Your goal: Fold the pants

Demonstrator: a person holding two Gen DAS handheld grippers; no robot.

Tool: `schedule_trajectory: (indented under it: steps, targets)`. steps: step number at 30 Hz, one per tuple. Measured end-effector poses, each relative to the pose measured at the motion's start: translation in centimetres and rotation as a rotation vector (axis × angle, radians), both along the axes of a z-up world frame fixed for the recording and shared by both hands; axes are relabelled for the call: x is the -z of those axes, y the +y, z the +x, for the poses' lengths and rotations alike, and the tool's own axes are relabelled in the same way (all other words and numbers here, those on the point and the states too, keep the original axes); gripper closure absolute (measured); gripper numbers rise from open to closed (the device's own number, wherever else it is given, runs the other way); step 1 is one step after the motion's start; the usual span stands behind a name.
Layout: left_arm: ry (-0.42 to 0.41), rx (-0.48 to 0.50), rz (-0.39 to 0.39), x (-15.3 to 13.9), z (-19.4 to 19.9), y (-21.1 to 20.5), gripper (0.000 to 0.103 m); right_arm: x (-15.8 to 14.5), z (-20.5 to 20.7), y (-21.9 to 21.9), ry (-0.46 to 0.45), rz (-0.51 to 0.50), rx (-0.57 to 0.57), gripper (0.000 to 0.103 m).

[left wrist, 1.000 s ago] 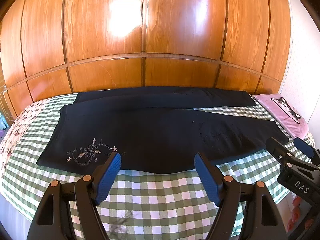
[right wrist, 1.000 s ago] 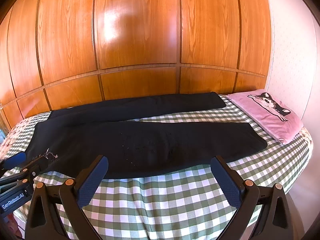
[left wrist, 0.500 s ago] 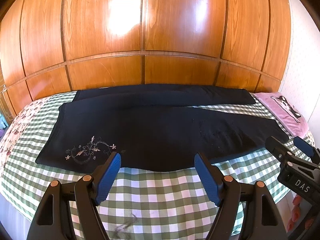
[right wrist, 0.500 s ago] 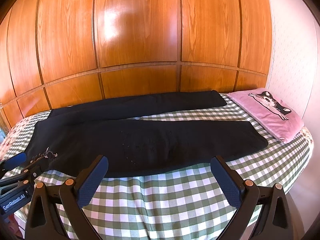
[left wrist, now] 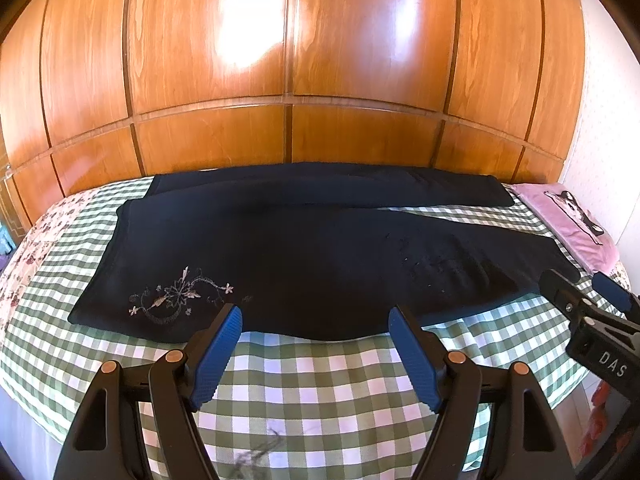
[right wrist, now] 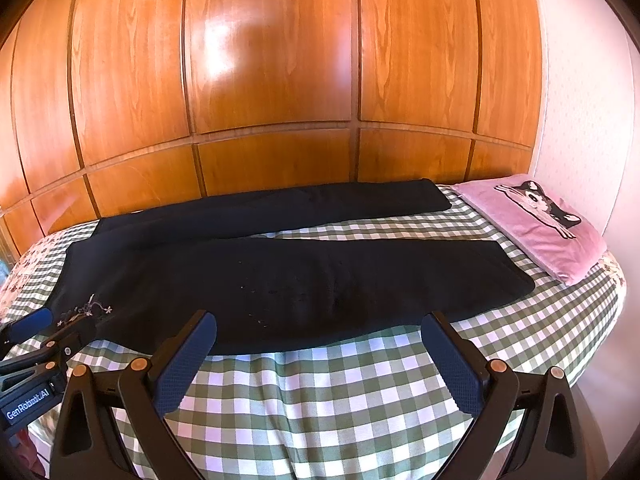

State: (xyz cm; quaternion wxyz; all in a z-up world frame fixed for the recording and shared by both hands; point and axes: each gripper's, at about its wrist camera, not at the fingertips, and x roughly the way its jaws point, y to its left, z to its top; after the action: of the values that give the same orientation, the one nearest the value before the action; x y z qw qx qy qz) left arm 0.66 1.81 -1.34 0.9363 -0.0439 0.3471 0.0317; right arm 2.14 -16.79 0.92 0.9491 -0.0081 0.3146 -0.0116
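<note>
Fingers (left wrist: 218,354) of both grippers hover spread above flat pants (left wrist: 304,256).

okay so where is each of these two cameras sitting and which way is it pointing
Left wrist: on the left gripper, facing across the bed at the pants' waist end; its open fingers and the right gripper's tip show.
Right wrist: on the right gripper, facing the leg ends and pink pillow; its open fingers and the left gripper's tip show.
Shared: pants, checked sheet, wooden wall.
</note>
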Motion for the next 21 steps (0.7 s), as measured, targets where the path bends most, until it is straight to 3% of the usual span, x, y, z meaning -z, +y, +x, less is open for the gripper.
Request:
schedule_trajectory:
  steps: [5, 12, 17, 21]
  targets:
    - [0.015, -0.037, -0.014, 0.9, 0.4, 1.0, 0.026, 0.3, 0.3, -0.6, 0.014, 0.002, 0.009, 0.000]
    - [0.070, -0.077, -0.100, 2.6, 1.3, 3.4, 0.026, 1.2, 1.2, -1.5, 0.043, -0.013, 0.030, 0.000]
    - [0.086, -0.076, -0.234, 4.0, 1.8, 5.9, 0.026, 2.1, 2.2, -2.4, 0.074, -0.031, 0.035, 0.000]
    - [0.087, -0.043, -0.400, 5.3, 2.1, 8.5, 0.026, 3.0, 3.1, -3.2, 0.098, -0.031, 0.022, 0.000]
